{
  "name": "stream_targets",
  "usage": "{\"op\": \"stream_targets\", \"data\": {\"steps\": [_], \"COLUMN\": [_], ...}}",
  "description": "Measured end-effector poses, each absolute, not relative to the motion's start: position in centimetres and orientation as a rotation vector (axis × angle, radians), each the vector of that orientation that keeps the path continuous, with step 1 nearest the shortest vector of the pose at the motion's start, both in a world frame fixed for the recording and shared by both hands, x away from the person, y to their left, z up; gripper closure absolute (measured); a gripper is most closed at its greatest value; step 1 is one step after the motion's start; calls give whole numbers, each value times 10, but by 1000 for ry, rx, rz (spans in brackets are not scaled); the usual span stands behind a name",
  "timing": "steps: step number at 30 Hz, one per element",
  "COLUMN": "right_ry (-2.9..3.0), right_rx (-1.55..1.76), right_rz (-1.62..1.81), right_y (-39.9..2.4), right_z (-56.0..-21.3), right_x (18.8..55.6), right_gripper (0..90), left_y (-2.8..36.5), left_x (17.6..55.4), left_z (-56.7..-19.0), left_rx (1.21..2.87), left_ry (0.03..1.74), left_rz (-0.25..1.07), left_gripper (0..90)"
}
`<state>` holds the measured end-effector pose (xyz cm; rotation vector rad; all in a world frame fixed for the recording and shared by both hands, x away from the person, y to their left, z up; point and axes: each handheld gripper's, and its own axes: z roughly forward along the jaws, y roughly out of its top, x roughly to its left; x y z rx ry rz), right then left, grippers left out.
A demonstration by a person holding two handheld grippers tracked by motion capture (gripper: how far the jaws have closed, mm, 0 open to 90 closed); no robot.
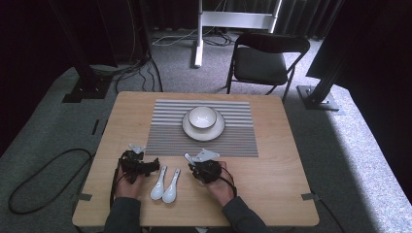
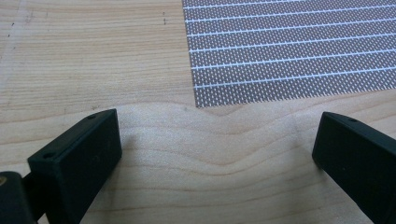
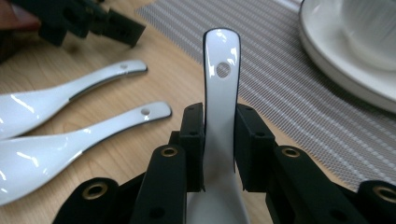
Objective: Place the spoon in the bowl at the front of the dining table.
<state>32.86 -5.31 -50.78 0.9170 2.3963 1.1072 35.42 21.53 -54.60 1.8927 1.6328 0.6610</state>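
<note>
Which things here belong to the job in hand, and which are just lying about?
In the job: white spoon clamped in the right hand-held gripper; two white spoons on the table; bowl; plate; striped placemat.
Lying about: folding chair; floor cables.

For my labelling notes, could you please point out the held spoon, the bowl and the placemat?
held spoon point(image 3: 222, 100), right gripper view, handle.
bowl point(image 1: 202, 117), high view, inside.
placemat point(image 1: 167, 128), high view, bare striped part.

My black gripper point(image 3: 219, 154) has a glossy white spoon point(image 3: 220, 93); ahead, grey-and-white striped mat point(image 3: 289, 88), white bowl point(image 1: 202, 117).
</note>
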Motion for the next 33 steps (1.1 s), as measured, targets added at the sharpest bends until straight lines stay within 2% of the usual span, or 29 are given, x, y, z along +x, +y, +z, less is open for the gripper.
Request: {"op": "stream_targets", "data": {"steps": [33], "right_ry": [2252], "right_rx": [931], "right_rz": [1173], "right_y": [-75], "right_z": [-476], "right_x": [348], "right_gripper": [750], "left_y": [215], "left_x": [354], "left_z": [-546], "left_rx": [1892], "left_ry": [1634], "left_rz": [660], "left_gripper": [17]}}
